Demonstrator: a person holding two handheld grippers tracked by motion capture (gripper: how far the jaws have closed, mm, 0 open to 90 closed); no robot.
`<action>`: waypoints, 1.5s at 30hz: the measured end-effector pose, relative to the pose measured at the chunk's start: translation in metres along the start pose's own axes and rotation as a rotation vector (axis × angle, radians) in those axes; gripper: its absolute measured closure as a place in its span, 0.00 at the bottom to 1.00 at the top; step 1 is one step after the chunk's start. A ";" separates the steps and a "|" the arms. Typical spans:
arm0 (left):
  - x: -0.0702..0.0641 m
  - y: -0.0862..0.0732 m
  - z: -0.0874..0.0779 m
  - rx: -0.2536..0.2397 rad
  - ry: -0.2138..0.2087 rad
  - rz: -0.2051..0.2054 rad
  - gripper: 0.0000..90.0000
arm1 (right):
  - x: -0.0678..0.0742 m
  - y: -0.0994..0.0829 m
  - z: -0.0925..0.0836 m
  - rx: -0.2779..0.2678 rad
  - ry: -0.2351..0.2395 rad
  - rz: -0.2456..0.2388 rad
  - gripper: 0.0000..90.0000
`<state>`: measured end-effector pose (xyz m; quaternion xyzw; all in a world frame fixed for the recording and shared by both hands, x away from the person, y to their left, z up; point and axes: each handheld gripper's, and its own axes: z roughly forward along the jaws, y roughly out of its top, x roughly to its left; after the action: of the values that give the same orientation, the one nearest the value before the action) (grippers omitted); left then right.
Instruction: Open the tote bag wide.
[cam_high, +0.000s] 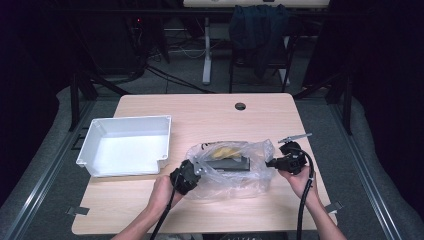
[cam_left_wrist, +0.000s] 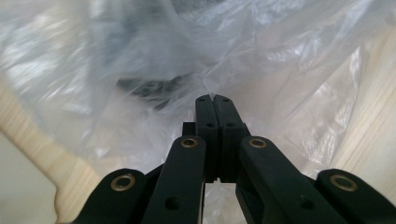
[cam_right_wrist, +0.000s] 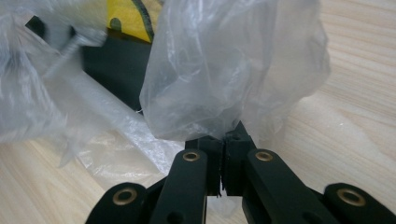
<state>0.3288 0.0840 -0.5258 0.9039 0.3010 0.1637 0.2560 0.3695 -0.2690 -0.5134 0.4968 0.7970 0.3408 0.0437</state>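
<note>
High view: a crinkly clear plastic bag (cam_high: 231, 170) lies at the wooden tabletop's (cam_high: 210, 112) 5 o'clock, holding a dark box (cam_high: 229, 163) and something yellow (cam_high: 225, 150).

Left gripper view: the left gripper (cam_left_wrist: 215, 99) pinches the film.

Right gripper view: the right gripper (cam_right_wrist: 224, 136) clamps the bag's bunched edge.

A white plastic bin (cam_high: 125, 145) sits on the left of the wooden table (cam_high: 210, 112). Far behind the table, a dark garment (cam_high: 260, 32) hangs over a chair.
</note>
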 end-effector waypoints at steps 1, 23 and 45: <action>0.006 0.000 -0.005 -0.032 0.016 -0.043 1.00 | -0.001 0.000 0.000 -0.005 -0.002 0.007 0.99; 0.010 0.001 0.032 0.090 -0.013 -0.149 1.00 | -0.012 -0.005 0.013 0.094 -0.065 0.046 0.98; 0.020 0.007 -0.039 0.049 -0.072 -0.109 0.35 | -0.013 -0.013 -0.004 0.124 -0.046 0.037 0.98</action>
<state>0.3295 0.1057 -0.4878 0.8974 0.3443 0.1094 0.2532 0.3647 -0.2856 -0.5211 0.5208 0.8060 0.2802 0.0248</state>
